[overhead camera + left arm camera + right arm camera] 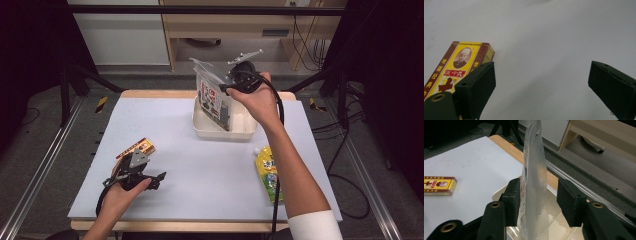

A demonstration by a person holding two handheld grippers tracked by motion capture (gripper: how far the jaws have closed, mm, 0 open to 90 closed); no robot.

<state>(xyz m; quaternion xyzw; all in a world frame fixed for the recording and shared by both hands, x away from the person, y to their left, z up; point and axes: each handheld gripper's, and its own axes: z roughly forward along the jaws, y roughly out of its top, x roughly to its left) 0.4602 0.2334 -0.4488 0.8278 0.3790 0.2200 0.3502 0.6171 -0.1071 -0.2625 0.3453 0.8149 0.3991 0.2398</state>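
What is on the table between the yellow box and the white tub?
Nothing: in the high view, only bare white table cover lies between the yellow box and the white tub.

One box (135, 148), one tray (202, 131), perhaps two pouches (212, 95).

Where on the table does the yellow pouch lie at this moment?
In the high view the yellow pouch lies flat near the table's right front edge, just in front of the white tray and beside the person's right forearm.
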